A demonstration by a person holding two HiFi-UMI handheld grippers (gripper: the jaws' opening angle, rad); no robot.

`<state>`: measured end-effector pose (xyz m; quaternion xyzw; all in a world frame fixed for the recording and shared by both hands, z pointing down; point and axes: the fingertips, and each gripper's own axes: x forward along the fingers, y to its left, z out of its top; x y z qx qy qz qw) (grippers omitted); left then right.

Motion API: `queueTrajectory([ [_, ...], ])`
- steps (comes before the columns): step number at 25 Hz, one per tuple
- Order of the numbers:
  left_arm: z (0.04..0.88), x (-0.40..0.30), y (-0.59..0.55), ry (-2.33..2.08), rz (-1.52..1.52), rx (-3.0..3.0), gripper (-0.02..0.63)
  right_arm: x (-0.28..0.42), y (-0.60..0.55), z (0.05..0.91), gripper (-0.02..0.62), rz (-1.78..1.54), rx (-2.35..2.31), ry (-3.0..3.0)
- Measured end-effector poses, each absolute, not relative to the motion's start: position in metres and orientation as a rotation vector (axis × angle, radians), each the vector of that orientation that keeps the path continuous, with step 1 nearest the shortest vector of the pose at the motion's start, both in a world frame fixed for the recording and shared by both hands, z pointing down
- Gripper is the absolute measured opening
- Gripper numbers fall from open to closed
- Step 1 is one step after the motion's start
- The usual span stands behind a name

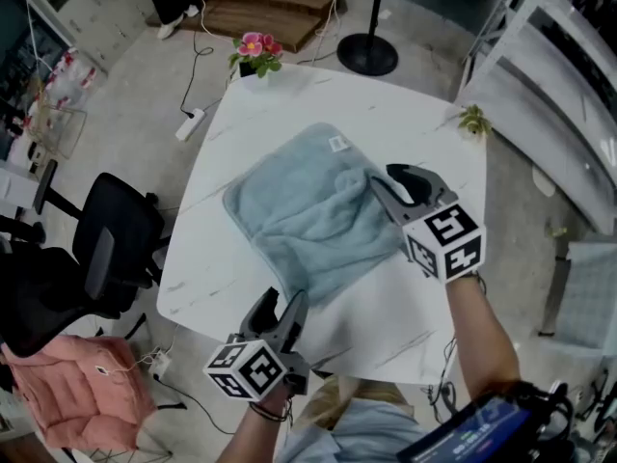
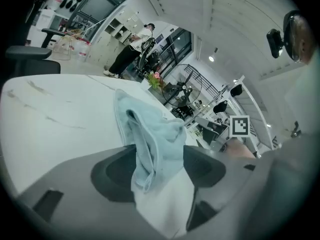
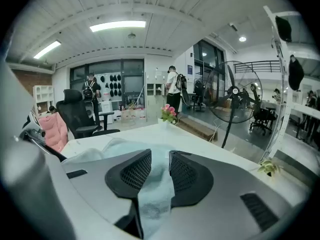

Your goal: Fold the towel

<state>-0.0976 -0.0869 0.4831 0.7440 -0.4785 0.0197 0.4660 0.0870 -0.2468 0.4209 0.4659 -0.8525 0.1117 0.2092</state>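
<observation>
One towel (image 1: 308, 215): left hand-held gripper (image 1: 284, 304) gapes wide round its edge, right hand-held gripper (image 1: 386, 178) narrower, seemingly unclamped.

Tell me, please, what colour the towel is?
The towel is pale blue, seen best in the head view.

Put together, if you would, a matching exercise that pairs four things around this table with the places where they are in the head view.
Things:
1 towel
2 pink flowers
3 small green plant
4 black office chair

Places:
A at the far right corner of the table
B on the floor to the table's left
C lying on the middle of the table
D at the table's far left corner

Pairs: 1-C; 2-D; 3-A; 4-B
</observation>
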Motion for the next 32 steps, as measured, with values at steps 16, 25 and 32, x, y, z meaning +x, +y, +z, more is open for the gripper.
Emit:
queueTrajectory([
  [16,0.493,-0.096,-0.082,-1.23,0.128,1.817,0.028,0.152,-0.148,0.524,0.173,0.681,1.069,-2.234],
  [25,0.482,-0.085,-0.08,-1.238,0.132,1.797,0.026,0.151,-0.147,0.551,0.061,0.8,0.946,-2.207],
  [32,0.454,-0.083,-0.067,-1.289,0.049,1.784,0.025,0.159,-0.13,0.517,0.054,0.816,0.933,-2.308],
])
